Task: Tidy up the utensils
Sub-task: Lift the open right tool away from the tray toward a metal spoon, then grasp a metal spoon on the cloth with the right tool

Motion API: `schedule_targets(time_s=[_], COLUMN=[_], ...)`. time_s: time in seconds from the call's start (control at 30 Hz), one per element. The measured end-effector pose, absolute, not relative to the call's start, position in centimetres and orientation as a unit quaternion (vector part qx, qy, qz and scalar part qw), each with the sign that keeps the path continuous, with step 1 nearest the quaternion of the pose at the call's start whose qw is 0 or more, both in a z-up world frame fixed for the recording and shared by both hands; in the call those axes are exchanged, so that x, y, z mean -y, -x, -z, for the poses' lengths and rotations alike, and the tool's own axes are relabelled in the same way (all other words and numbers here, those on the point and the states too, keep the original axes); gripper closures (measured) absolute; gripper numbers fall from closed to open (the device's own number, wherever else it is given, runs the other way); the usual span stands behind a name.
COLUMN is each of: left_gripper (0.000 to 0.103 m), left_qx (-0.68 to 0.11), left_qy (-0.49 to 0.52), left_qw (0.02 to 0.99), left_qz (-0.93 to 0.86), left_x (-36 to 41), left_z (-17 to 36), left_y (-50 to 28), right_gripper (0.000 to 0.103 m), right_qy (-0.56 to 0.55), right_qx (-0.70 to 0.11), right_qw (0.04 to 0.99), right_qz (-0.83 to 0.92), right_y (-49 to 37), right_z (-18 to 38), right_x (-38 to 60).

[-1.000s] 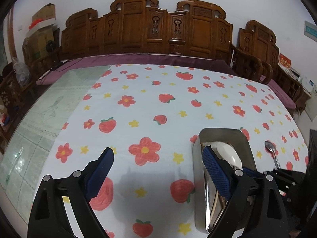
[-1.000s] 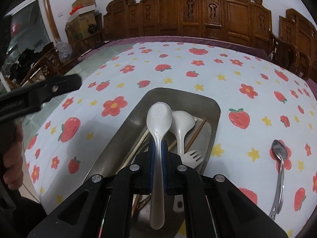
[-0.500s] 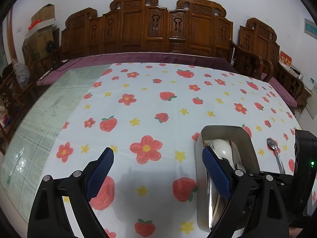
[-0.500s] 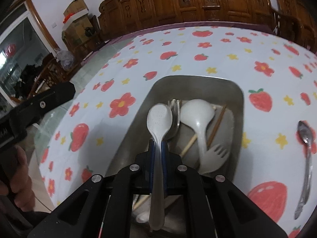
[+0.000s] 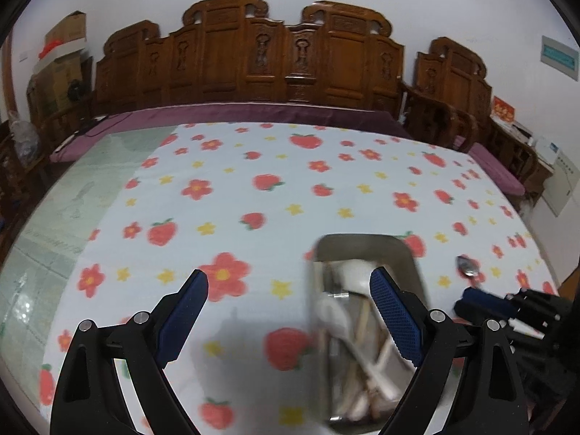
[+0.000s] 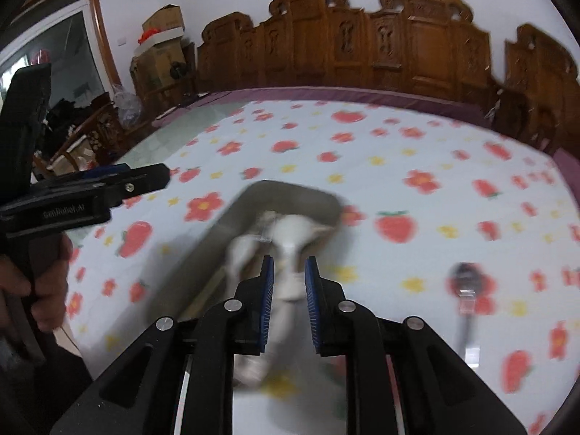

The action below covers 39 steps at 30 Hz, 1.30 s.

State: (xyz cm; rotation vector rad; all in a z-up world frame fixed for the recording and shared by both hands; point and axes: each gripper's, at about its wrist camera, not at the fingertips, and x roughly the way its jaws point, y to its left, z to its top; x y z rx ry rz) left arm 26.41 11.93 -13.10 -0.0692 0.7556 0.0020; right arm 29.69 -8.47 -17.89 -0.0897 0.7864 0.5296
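Note:
A metal tray (image 5: pixel 362 240) on the strawberry-print cloth holds white spoons (image 5: pixel 333 312), a white fork and wooden chopsticks. In the right wrist view the tray (image 6: pixel 282 191) is blurred. My right gripper (image 6: pixel 289 261) hovers over its near end with its jaws opening. A white utensil handle (image 6: pixel 287 282) shows in the gap below, and the pads do not press on it. My left gripper (image 5: pixel 288 277) stands wide open and empty over the cloth at the tray's left edge. A metal spoon (image 6: pixel 465 279) lies on the cloth right of the tray.
Carved wooden chairs (image 5: pixel 253 58) line the far side of the table. Bare green glass tabletop (image 5: pixel 54 224) shows left of the cloth. A person's hand (image 6: pixel 32 282) holds the left gripper's handle at the left of the right wrist view.
My right gripper has let go of the white spoon, which now lies in the tray. The gripper has drawn back, and the tray looks farther off. The left gripper shifted slightly.

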Motion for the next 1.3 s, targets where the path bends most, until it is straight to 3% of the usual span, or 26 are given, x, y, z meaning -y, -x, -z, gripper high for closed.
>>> schedule_targets(time_s=[0.4,0.87,1.0,1.3], left_gripper=[0.016,0.016,0.016,0.016], left_qx=[-0.363,-0.382,-0.379,-0.380], left_qy=[0.012,-0.021,-0.020,-0.021], left_qw=[0.930,0.917,0.919,0.918], left_qz=[0.060,0.110,0.108,0.108], left_x=[-3.8,1.0,1.1,1.3], left_z=[13.8,15.5,15.5,15.5], left_y=[-26.2,-25.5,-25.4,-25.5], right_gripper=[0.083,0.084,0.095,0.099], right_qy=[0.049,0.008,-0.027,-0.041], right_qx=[-0.412,-0.465,-0.473,-0.467], right_qw=[0.892,0.864,0.857,0.858], right_qz=[-0.178,-0.191,-0.204,-0.208], right_y=[-33.2,-35.3,-35.5,-35.2], right_z=[21.8,26.6,26.6,25.9], right_x=[20.0,20.4,21.2,22.0])
